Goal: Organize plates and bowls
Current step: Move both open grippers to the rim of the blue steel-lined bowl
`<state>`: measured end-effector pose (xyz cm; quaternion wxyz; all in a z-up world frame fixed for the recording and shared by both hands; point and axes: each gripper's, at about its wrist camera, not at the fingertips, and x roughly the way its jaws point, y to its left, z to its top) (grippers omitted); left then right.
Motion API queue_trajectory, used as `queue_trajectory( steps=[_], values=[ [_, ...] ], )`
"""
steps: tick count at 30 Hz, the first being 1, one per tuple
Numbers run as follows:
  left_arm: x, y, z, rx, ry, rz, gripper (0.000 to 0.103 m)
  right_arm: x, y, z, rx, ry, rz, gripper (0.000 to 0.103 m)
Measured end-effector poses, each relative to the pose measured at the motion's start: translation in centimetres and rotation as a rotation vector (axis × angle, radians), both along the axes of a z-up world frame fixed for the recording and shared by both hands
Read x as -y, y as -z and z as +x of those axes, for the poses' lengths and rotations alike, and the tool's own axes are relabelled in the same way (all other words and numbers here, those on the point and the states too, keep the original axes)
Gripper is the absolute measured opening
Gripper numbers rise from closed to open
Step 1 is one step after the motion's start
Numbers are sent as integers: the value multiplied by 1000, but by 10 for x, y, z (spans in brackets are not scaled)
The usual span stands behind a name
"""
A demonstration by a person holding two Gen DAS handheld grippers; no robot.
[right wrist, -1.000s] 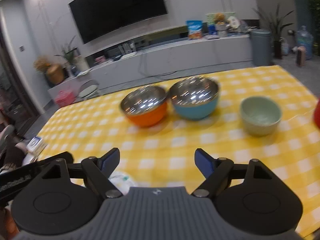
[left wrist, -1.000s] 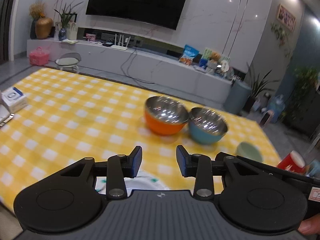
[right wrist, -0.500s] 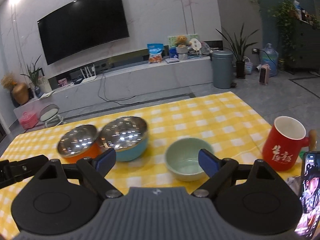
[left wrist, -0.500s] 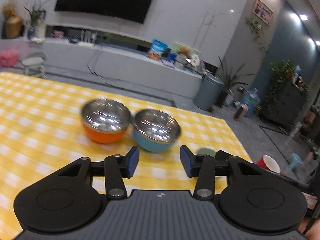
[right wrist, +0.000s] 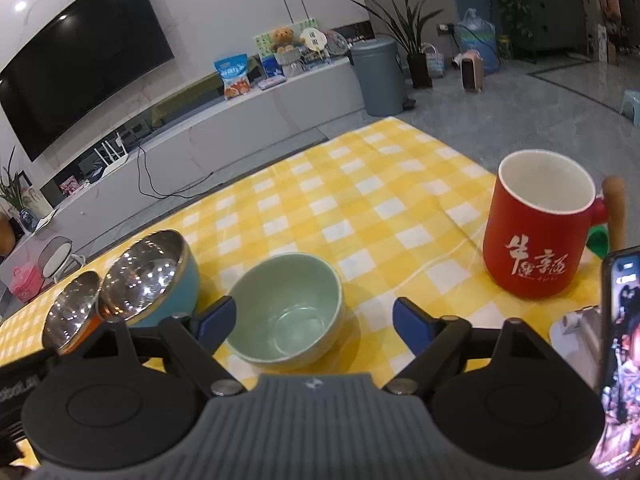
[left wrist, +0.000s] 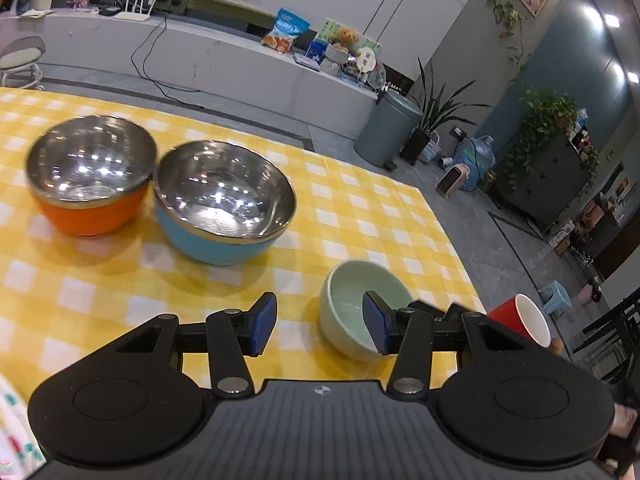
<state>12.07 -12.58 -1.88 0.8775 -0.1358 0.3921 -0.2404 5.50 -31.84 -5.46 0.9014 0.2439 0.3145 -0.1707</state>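
Three bowls stand on the yellow checked table. In the left wrist view an orange steel-lined bowl (left wrist: 90, 184) touches a blue steel-lined bowl (left wrist: 224, 204), and a pale green ceramic bowl (left wrist: 352, 308) sits nearer, to the right. My left gripper (left wrist: 320, 328) is open and holds nothing; its right fingertip overlaps the green bowl's near rim in the picture. In the right wrist view the green bowl (right wrist: 286, 312) lies just ahead of my right gripper (right wrist: 314, 322), whose jaws are closing with the bowl between them, pads clear of it. The blue bowl (right wrist: 152, 284) and orange bowl (right wrist: 70, 320) are at its left.
A red mug (right wrist: 536, 232) with white characters stands right of the green bowl, near the table's right edge. A phone (right wrist: 620, 360) showing a video stands at the near right. A white patterned thing (left wrist: 12, 420) shows at the left wrist view's lower left corner.
Both views have swung right and dipped: the steel bowls slid left, the green bowl and red mug came close. The left jaws have spread wider; the right jaws have narrowed a little.
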Motion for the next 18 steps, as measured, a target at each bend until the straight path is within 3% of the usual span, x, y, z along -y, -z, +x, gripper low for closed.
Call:
queue_trajectory(
  steps=[5,11,18],
  values=[
    [15,11,12,-19,7,19,56,10,12,7,-15,15,42,75],
    [12,14,14,-2,-1,45,55,6,14,10,4,-3,11,71],
    [-12,-2,21,55,-84,64,56,-11,0,16,90,-67,-15,71]
  ],
)
